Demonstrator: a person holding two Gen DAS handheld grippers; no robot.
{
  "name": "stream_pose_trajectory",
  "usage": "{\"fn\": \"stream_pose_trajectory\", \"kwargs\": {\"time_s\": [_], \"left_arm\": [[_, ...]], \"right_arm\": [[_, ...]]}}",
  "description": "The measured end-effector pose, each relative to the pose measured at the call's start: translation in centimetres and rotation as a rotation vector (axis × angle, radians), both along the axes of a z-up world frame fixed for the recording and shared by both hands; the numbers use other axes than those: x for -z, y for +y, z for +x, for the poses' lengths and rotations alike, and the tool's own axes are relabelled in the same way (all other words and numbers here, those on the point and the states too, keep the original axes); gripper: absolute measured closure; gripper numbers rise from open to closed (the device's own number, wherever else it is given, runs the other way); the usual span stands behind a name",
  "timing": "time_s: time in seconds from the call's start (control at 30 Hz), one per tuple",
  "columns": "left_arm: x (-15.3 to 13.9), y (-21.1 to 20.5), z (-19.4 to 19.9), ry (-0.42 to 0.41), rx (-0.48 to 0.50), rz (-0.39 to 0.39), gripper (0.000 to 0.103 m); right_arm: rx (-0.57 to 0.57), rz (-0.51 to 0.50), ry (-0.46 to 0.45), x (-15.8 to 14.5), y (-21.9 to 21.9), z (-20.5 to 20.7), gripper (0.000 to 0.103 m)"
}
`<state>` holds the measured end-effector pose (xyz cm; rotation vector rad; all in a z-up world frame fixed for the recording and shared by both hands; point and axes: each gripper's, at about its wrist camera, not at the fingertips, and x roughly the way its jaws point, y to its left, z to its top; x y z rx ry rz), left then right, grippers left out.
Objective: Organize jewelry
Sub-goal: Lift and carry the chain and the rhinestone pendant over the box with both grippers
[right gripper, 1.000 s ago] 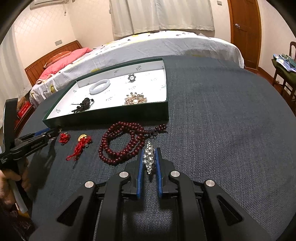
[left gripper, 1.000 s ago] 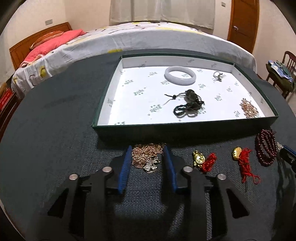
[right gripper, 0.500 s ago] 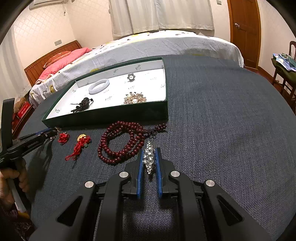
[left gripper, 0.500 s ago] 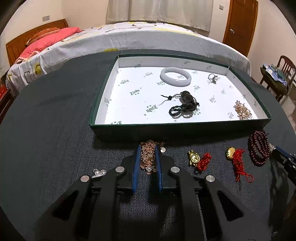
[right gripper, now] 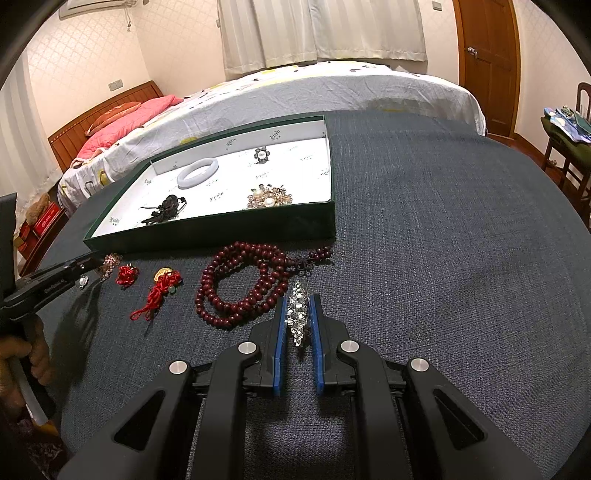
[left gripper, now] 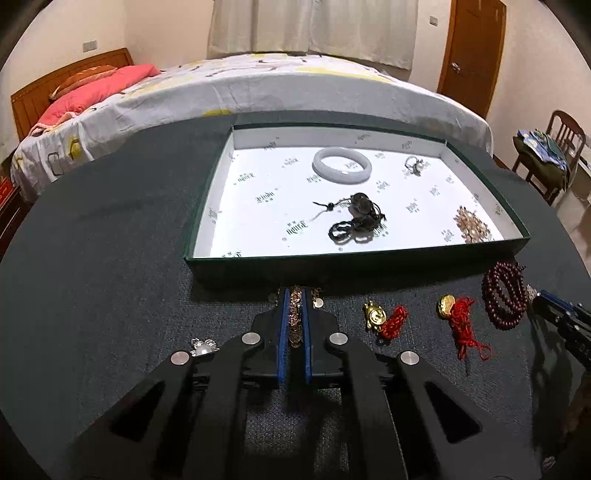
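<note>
A bed (left gripper: pixel 258 85) with a patterned white cover and a pink pillow (left gripper: pixel 99 88) against a wooden headboard (right gripper: pixel 103 110) stands behind the dark round table (right gripper: pixel 461 240). Pale curtains (right gripper: pixel 321 29) hang beside a brown door (left gripper: pixel 472 55); a wooden chair (left gripper: pixel 554 155) holds folded cloth.

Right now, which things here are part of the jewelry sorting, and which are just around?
Job:
green tray
rose-gold chain in left gripper
crystal brooch in right gripper
red bead necklace
two red-tassel charms

Lying about:
bed
chair
door
</note>
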<state>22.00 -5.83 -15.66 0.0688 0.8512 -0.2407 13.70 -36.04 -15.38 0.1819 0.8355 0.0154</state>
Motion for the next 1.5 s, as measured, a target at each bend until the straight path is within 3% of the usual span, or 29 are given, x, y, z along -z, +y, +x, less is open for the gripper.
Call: {"fn": "stream_pose_trajectory", "kwargs": {"time_s": [0.17, 0.33, 0.47, 0.5, 0.53, 0.63, 1.0, 1.5], "left_arm": [[0.5, 0.2, 0.4, 0.033, -0.027, 0.000, 0.096], [0.5, 0.0, 0.8, 0.046, -0.016, 0.020, 0.076], [0.9, -0.2, 1.3, 0.066, 0.002, 0.042, 0.075], [1.0, -0.2, 1.4, 0.066, 0.007, 0.043, 0.078], [1.0, -0.3, 1.4, 0.067, 0.021, 0.042, 0.088], [1.0, -1.0, 1.3, 0.060, 0.064, 0.078, 0.092], [0.6, -0.7, 0.4, 0.006, 0.043, 0.029, 0.094], [-4.6, -0.1, -1.7, -0.137, 0.016, -0.042, 0.094]], "right_arm": [[-0.002, 0.002, 0.000, 0.1, 0.0, 0.0, 0.090], [-0.002, 0.008, 0.007, 0.3, 0.1, 0.0, 0.090], [-0.002, 0.014, 0.009, 0.4, 0.2, 0.0, 0.090], [-0.002, 0.015, 0.010, 0.4, 0.2, 0.0, 0.090], [-0.001, 0.018, 0.011, 0.4, 0.2, 0.1, 0.090], [0.000, 0.022, 0.012, 0.5, 0.2, 0.1, 0.090], [-0.003, 0.019, 0.013, 0.4, 0.3, 0.1, 0.090], [-0.012, -0.001, -0.064, -2.5, 1.3, -0.3, 0.090]]}}
